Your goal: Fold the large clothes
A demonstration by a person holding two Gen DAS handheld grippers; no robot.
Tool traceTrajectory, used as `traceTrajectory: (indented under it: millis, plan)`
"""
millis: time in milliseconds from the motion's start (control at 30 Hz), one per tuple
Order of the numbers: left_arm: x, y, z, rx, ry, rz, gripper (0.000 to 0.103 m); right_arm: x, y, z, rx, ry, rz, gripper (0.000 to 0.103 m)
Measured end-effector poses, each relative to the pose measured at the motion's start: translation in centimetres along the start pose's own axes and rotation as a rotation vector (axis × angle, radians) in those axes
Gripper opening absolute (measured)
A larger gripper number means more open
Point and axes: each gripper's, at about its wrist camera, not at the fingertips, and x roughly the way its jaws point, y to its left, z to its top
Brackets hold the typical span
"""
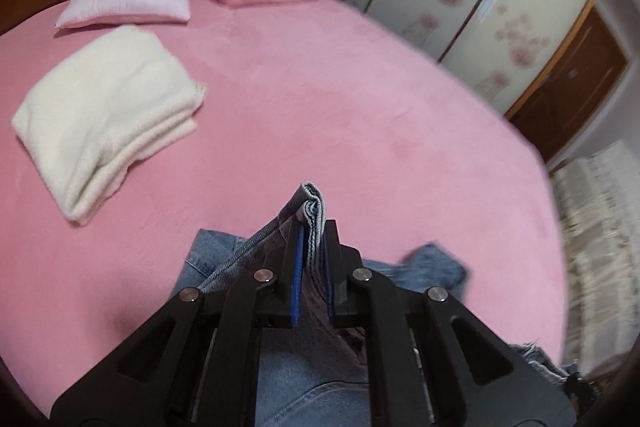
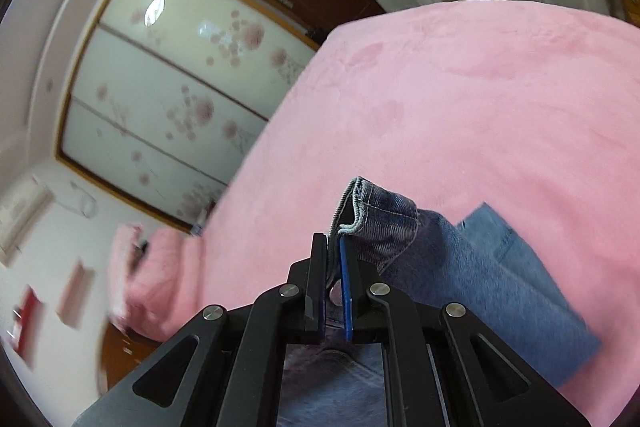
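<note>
While the jeans (image 1: 304, 387) are pinched at a thick hem by the left gripper (image 1: 313, 247), whose jaws are nearly closed on the cloth, another hem is pinched the same way by the right gripper (image 2: 333, 259). Most of the denim hangs below both grippers, over the pink bed (image 1: 360, 107). Both holds should be kept tight and level, so the cloth is pulled flat and laid down straight. Ahead and to the left, the white folded cloth (image 1: 104, 115) should be kept clear.

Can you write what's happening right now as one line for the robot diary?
step: lifting jeans | left gripper: shut on jeans | right gripper: shut on jeans | below: pink bed | folded white cloth: on bed
</note>
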Motion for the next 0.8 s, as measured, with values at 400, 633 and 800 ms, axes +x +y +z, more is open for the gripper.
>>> traceTrajectory:
  millis: [400,633,800]
  plan:
    - [7.0,-4.0,-0.9,0.2,-0.072,0.092,0.011,10.7,0.0,-0.8,-0.23,0.032,-0.099,0.001]
    - [5.6,-7.6,-2.3,0.353,0.019,0.022,0.011,11.2,0.2,-0.2,-0.223,0.06,-0.083,0.001]
    - [5.1,-8.5,-8.0,0.424,0.204,-0.103,0.011,9.3,0.7,-1.7,-0.192,0.162,-0.026,0.001]
